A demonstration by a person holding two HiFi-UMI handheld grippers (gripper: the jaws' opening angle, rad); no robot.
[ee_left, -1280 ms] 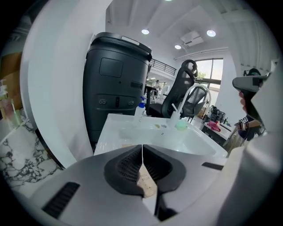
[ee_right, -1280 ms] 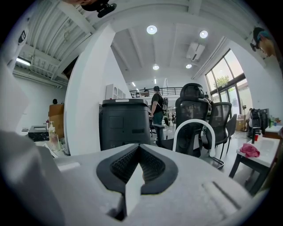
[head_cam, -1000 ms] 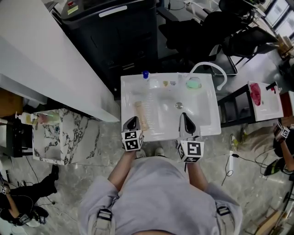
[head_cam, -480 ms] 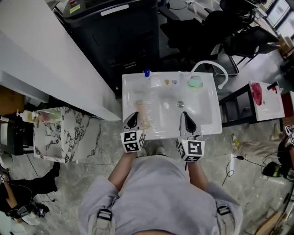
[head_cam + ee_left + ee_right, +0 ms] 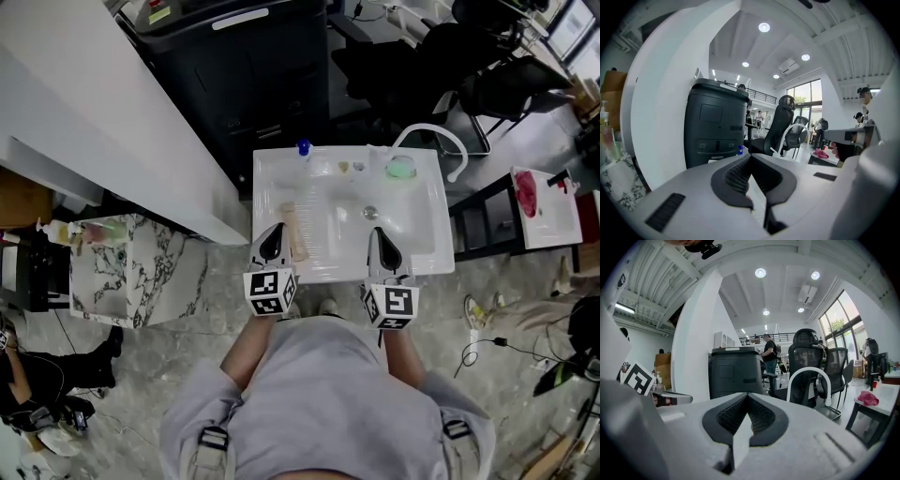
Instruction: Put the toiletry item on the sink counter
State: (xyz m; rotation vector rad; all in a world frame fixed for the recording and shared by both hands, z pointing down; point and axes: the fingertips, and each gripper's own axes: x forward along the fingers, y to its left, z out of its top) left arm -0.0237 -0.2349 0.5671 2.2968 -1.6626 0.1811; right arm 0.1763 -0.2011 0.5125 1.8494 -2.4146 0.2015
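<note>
Left claw and right claw tight together, empty; tan tube only overhead.

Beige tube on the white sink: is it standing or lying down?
Lying down. In the head view the beige tube lies full length on the left ledge of the white sink.

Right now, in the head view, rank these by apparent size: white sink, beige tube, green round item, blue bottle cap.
1. white sink
2. beige tube
3. green round item
4. blue bottle cap
Tube and green item look close: the tube is longer, the item wider; that pair is unsure.
</note>
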